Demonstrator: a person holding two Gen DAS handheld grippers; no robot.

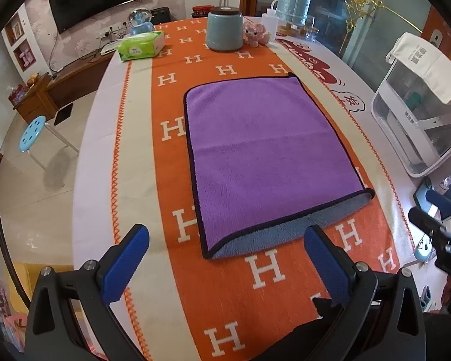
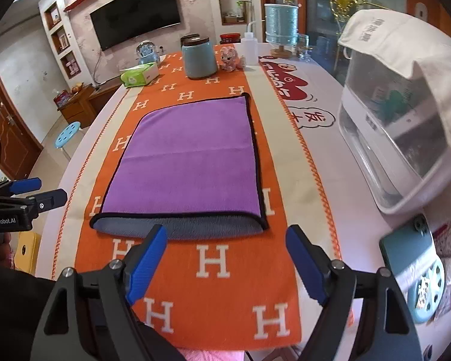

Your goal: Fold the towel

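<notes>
A purple towel (image 1: pixel 261 150) with black trim lies folded once on the orange runner (image 1: pixel 231 285); its grey underside shows along the near edge. It also shows in the right wrist view (image 2: pixel 192 162). My left gripper (image 1: pixel 225 240) is open and empty, just short of the towel's near edge. My right gripper (image 2: pixel 225 240) is open and empty, just in front of the grey near edge. The left gripper appears at the left edge of the right wrist view (image 2: pixel 30 192); the right gripper appears at the right edge of the left wrist view (image 1: pixel 436 219).
At the table's far end stand a blue-grey jar (image 1: pixel 225 30), a green tissue pack (image 1: pixel 141 46), a pink toy (image 1: pixel 255 33) and a squeeze bottle (image 1: pixel 269 25). A white appliance (image 2: pixel 403 126) under a cloth stands on the right, a phone (image 2: pixel 406 255) near it. A blue stool (image 1: pixel 33 134) stands beside the table.
</notes>
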